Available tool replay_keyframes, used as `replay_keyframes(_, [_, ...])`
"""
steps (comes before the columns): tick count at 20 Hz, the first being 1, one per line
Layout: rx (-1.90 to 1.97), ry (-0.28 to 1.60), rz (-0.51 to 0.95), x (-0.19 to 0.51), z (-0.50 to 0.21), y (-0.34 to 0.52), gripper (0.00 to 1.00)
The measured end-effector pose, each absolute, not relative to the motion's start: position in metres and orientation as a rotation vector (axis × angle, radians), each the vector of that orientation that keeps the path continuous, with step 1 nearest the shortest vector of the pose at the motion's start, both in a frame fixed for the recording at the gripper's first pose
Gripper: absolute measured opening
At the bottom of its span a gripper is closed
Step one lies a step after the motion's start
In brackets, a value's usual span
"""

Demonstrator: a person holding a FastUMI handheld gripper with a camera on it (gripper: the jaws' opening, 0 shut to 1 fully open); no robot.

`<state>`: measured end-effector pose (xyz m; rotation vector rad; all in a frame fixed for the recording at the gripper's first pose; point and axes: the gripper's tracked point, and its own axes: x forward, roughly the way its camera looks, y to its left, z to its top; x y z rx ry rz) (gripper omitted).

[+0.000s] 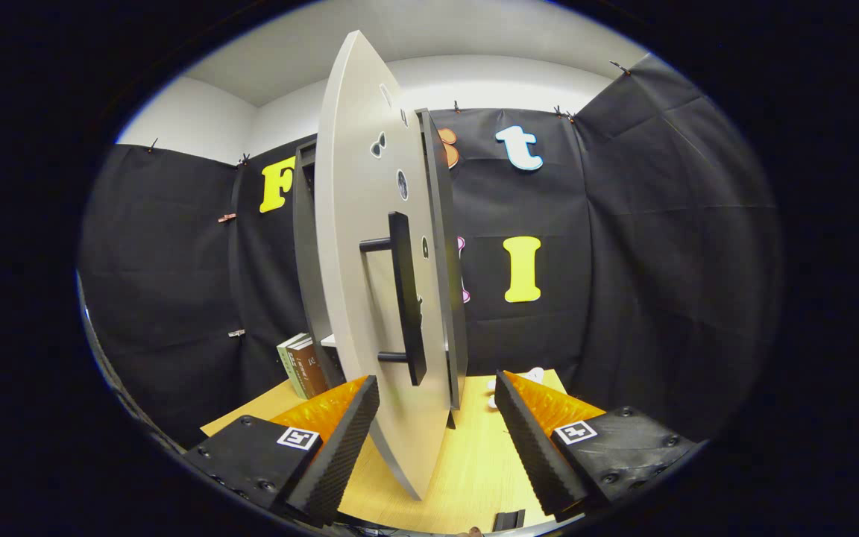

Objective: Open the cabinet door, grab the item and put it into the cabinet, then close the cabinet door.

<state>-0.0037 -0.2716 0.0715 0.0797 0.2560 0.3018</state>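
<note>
On the wooden table [474,462], the cabinet [309,246] stands ahead of the gripper [437,429], and its pale door [359,246] is swung out edge-on toward the camera, so that the door's lower edge passes between the two fingers [340,440]; the dark bar handle [407,298] projects from the door face on two short posts, above and just beyond the fingertips; the jaws stand spread wide, gripping nothing, one finger on each side of the door panel, and whether either pad touches the panel cannot be told.

The step in hand appears to be the door swing; whether it is opening or closing cannot be judged from this position alone. To perform the swing well, the gripper should probably follow the arc of the hinge rather than a straight line; the fingers should keep clear of the door's bottom corner so that it does not catch; force should be applied near the handle, far from the hinge, for the lightest push.

Some books [303,365] stand upright beside the cabinet, beyond the left finger; a small white object [530,377], possibly the item to store, lies on the table just beyond the right finger, too hidden to identify.
</note>
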Motion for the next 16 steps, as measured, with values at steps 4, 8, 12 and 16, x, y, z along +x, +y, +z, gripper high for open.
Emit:
replay_keyframes(4, [0.068, 0.247, 0.368, 0.005, 0.077, -0.259, 0.97])
replay_keyframes(8, [0.062, 0.272, 0.398, 0.006, 0.074, -0.246, 0.98])
replay_keyframes(12, [0.054, 0.265, 0.421, 0.002, 0.073, -0.218, 0.98])
replay_keyframes(16, [0.075, 0.272, 0.429, 0.002, 0.065, -0.174, 0.98])
